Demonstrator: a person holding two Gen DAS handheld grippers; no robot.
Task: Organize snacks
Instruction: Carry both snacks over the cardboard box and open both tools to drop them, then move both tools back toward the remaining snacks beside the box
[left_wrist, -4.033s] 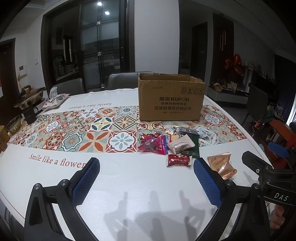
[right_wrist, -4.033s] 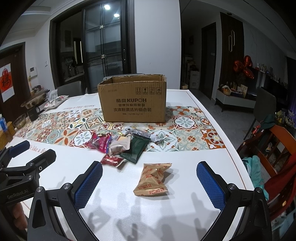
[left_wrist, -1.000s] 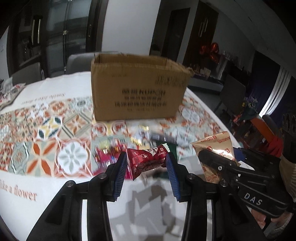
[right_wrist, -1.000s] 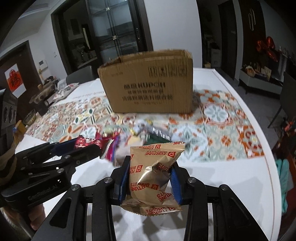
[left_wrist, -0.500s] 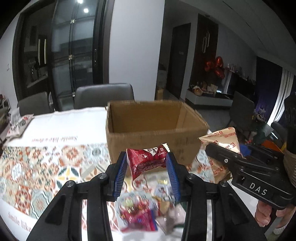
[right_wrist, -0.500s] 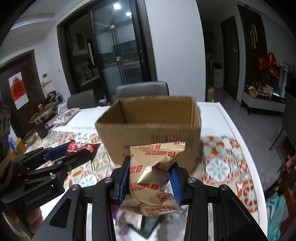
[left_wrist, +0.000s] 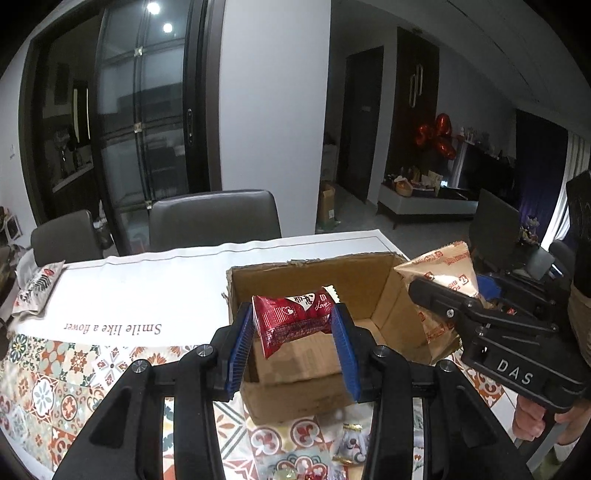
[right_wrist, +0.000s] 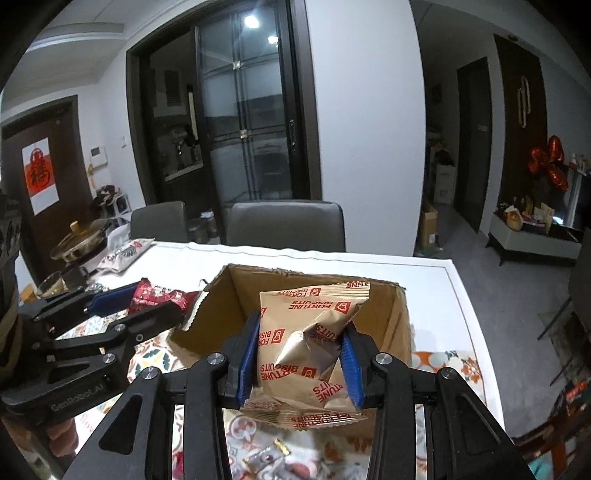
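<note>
A red packet (left_wrist: 291, 319) is clamped between the blue pads (left_wrist: 239, 349) of the left gripper (left_wrist: 292, 343), the jaws drawn in to the packet's width, and it is held above the open box (left_wrist: 306, 391). In the left wrist view the box is seen at 6 o'clock from the packet, its empty cardboard floor showing beneath. A gold biscuit bag (right_wrist: 308, 339), printed "FORTUNE BISCUITS", is pinched between the pads (right_wrist: 248, 354) of the right gripper (right_wrist: 300, 360), whose jaws are closed to the bag's width; it too is held over the box (right_wrist: 218, 310) opening. In the right wrist view the left gripper (right_wrist: 155, 301) is seen at 9 o'clock, with the red packet (right_wrist: 159, 297) at the box's left rim. In the left wrist view the right gripper is seen at 3 o'clock with the bag (left_wrist: 441, 280). The box stands on a table (left_wrist: 147, 291) with a tiled runner (left_wrist: 55, 376), and loose sweets (left_wrist: 351, 443) lie at 6 o'clock in front of the box. Grey chairs (right_wrist: 288, 225) are placed at the far edge.
</note>
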